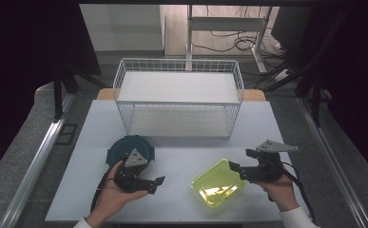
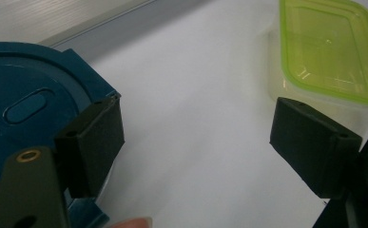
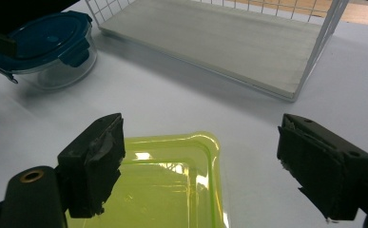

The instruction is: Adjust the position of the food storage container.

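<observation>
A round glass container with a dark blue clip lid (image 1: 127, 148) (image 3: 46, 45) stands on the table at the left. A rectangular container with a yellow-green lid (image 1: 218, 183) (image 3: 172, 185) lies at the right. My left gripper (image 1: 157, 185) (image 2: 200, 142) is open just in front of the blue container and points right, with bare table between its jaws. In the left gripper view the blue lid (image 2: 24, 104) lies behind the left jaw and the green container (image 2: 331, 47) farther off. My right gripper (image 1: 241, 160) (image 3: 200, 161) is open over the green lid's right end, pointing left, not touching it.
A white wire rack (image 1: 179, 97) (image 3: 314, 61) with two pale shelves stands at the back of the light table (image 1: 181, 152). Dark curtains hang on both sides. A metal stand and cables are on the floor behind the table.
</observation>
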Demonstrator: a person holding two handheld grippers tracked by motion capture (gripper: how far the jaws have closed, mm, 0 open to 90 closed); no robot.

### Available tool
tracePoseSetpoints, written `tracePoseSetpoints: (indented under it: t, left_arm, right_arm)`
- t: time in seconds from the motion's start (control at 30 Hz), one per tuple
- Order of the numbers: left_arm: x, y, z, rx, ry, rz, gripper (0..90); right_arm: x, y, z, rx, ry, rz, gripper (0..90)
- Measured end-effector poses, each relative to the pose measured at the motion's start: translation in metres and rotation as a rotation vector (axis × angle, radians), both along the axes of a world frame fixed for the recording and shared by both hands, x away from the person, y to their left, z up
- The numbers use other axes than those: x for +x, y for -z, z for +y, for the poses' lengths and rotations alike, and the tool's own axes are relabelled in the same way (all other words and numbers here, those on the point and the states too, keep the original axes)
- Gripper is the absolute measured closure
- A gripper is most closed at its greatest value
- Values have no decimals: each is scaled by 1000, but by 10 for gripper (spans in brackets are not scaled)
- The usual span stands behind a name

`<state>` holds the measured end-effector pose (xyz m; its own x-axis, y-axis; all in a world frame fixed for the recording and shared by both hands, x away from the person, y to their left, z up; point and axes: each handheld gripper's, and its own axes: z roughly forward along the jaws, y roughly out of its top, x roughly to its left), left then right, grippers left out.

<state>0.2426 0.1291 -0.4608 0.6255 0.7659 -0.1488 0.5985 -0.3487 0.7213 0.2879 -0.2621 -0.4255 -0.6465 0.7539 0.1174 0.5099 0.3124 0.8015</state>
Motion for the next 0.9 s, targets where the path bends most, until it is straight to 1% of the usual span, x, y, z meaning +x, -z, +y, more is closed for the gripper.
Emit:
tracePoseSetpoints:
  t: [0.07,0.1,0.17,0.27,0.33,0.37,0.4,0.47,0.5,0.6,0.67,0.8,0.87,0.9]
  left_arm:
    - [1,0,1,-2,-1,4,184]
    - [3,2,3,-10,-11,13,187]
    - [4,2,6,-17,-22,17,188]
    - [4,1,8,-13,-32,11,192]
    - [3,1,9,-11,-37,4,194]
    - [3,1,9,-11,-37,4,195]
    - [1,2,11,-6,-45,3,194]
    - [1,2,13,-7,-51,6,196]
    - [0,2,16,-12,-69,6,199]
    - [0,1,20,-11,-82,4,206]
    - [0,0,23,-12,-82,12,231]
    - [-1,-6,27,-16,-103,7,245]
    - [-1,-8,29,-18,-110,4,249]
    - [1,-11,33,-22,-121,1,250]
  right_arm:
    - [1,0,0,1,-3,3,163]
    - [5,1,0,6,-3,11,163]
    - [7,2,0,1,-2,20,164]
    - [9,7,1,-4,-5,33,170]
    - [9,10,2,-16,-11,41,170]
    - [9,10,2,-16,-11,41,170]
    - [10,12,2,-29,-13,45,171]
    - [10,12,2,-28,-11,46,172]
    - [11,11,1,-10,-7,50,174]
    - [11,10,0,-4,-1,49,176]
    - [10,9,-1,1,3,49,176]
    - [7,6,-3,18,4,47,178]
    - [5,4,-5,18,7,44,179]
    - [4,4,-6,17,7,42,179]
